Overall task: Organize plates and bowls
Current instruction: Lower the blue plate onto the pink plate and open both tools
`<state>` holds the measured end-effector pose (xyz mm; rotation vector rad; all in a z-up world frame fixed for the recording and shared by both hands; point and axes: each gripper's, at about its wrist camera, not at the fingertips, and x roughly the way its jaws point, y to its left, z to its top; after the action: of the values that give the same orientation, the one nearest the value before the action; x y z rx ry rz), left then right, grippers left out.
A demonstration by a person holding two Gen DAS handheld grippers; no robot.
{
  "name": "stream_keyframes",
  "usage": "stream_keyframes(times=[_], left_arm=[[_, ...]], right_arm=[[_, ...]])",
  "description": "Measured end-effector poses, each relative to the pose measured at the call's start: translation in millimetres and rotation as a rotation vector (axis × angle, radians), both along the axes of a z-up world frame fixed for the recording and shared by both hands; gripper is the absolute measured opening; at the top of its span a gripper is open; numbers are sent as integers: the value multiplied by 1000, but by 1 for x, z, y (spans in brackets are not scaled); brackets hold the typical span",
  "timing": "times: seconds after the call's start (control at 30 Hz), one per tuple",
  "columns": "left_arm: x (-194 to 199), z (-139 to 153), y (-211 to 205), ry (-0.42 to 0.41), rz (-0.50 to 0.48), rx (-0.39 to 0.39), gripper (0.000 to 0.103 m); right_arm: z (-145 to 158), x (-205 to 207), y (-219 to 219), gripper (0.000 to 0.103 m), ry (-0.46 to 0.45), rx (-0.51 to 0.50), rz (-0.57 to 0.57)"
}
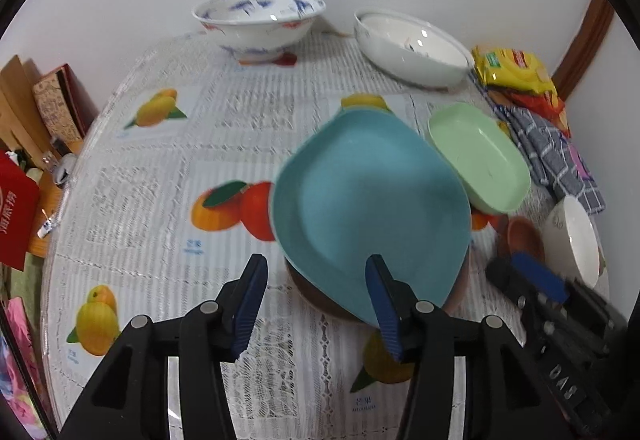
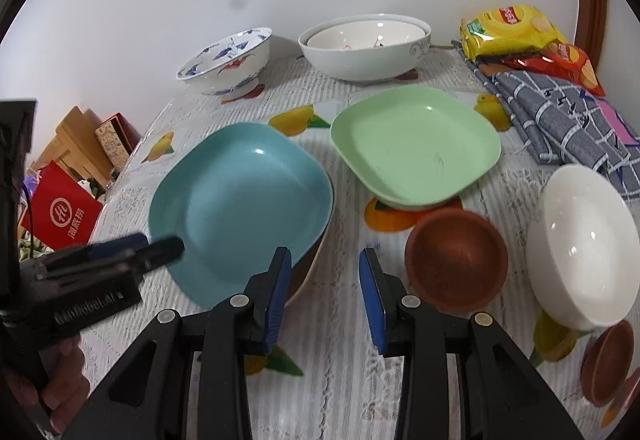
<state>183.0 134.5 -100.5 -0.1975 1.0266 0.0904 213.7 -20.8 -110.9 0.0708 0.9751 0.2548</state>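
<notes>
A blue square plate (image 1: 368,208) (image 2: 240,208) rests tilted on a brown bowl (image 1: 316,300) (image 2: 308,272). My left gripper (image 1: 316,300) is open at the plate's near edge, its right finger overlapping the rim; it also shows in the right wrist view (image 2: 156,248). My right gripper (image 2: 324,296) is open and empty, between the blue plate and a small brown bowl (image 2: 456,260). A green square plate (image 2: 416,148) (image 1: 480,156) lies behind. A white bowl (image 2: 584,248) (image 1: 572,240) sits at the right.
A blue-patterned bowl (image 1: 260,24) (image 2: 228,60) and stacked white bowls (image 1: 412,48) (image 2: 364,46) stand by the wall. Snack bags (image 2: 516,32) and a checked cloth (image 2: 560,116) lie at the right. Another brown bowl (image 2: 608,364) sits near the right edge. Boxes (image 2: 80,152) lie beyond the table's left edge.
</notes>
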Motion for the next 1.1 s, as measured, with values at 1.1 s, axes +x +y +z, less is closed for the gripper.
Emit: stream_keyframes(times=[1.1], left_arm=[[-6, -14, 12, 43, -10, 3, 37]], right_arm=[[-17, -33, 6, 37, 44, 106, 73]])
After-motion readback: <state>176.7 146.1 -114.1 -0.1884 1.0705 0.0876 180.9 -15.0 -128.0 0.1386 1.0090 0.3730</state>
